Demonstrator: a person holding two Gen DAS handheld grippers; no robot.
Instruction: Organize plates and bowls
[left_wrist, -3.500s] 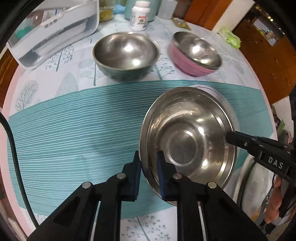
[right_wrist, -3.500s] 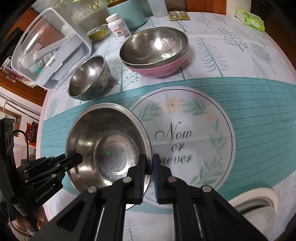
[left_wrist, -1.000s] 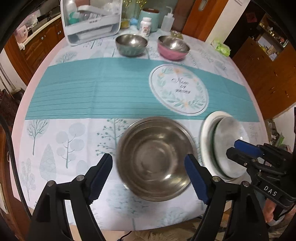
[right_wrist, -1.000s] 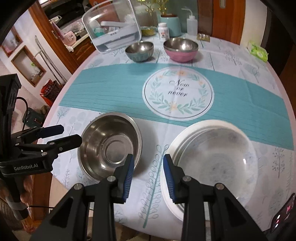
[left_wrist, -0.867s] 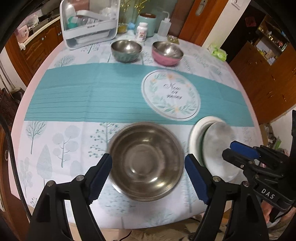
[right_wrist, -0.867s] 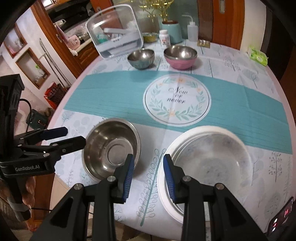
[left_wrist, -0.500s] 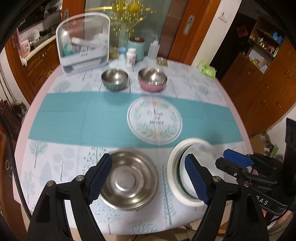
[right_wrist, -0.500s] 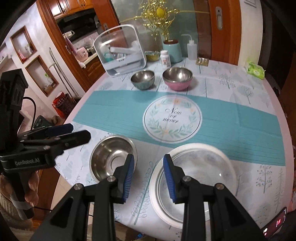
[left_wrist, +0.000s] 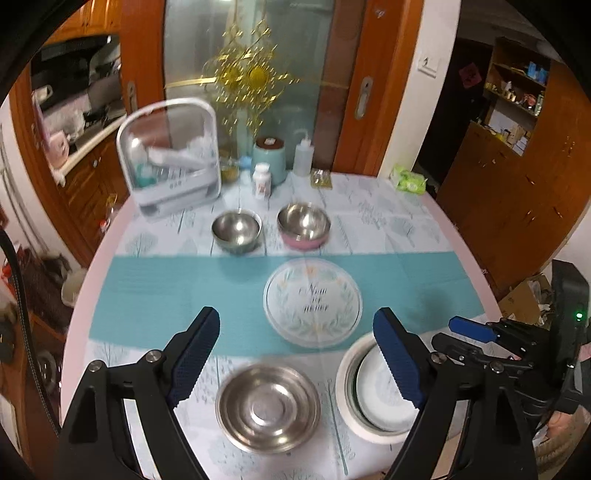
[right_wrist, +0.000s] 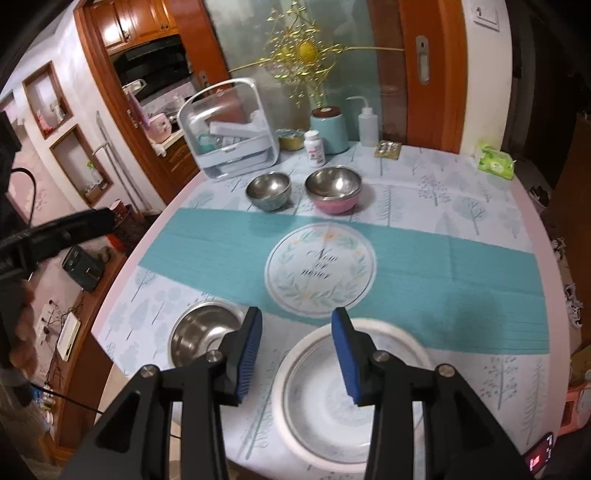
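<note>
Your left gripper (left_wrist: 297, 354) is held above the near edge of the round table (left_wrist: 424, 221). Its jaws stand wide apart, have just been opening further, and hold nothing. Directly below the gap, at 6 o'clock on the table, the large steel bowl (left_wrist: 267, 408) rests upright on the tablecloth (left_wrist: 166, 291), clear of both blue pads (left_wrist: 194, 354).

Your right gripper (right_wrist: 295, 354) is likewise raised over the near edge. Its jaws are partly open, have just been opening, and grip nothing. Below and slightly to the right of them, at about 5 o'clock, lies the white plate stack (right_wrist: 354, 402): a wide white rim with a shallower pale dish nested inside. In the left wrist view the same stack appears just beside the large steel bowl, not touching it.

At 12 o'clock, well apart from both grippers, two smaller bowls stand side by side: the green-sided steel bowl (left_wrist: 236, 230) on the left and the pink-sided steel bowl (left_wrist: 303, 226) on the right. The printed round emblem (left_wrist: 312, 301) marks the table centre, between these bowls and the near items.

At 11 o'clock stands a clear storage box (left_wrist: 170, 158). A white pill bottle (left_wrist: 262, 181) stands behind the small bowls.
</note>
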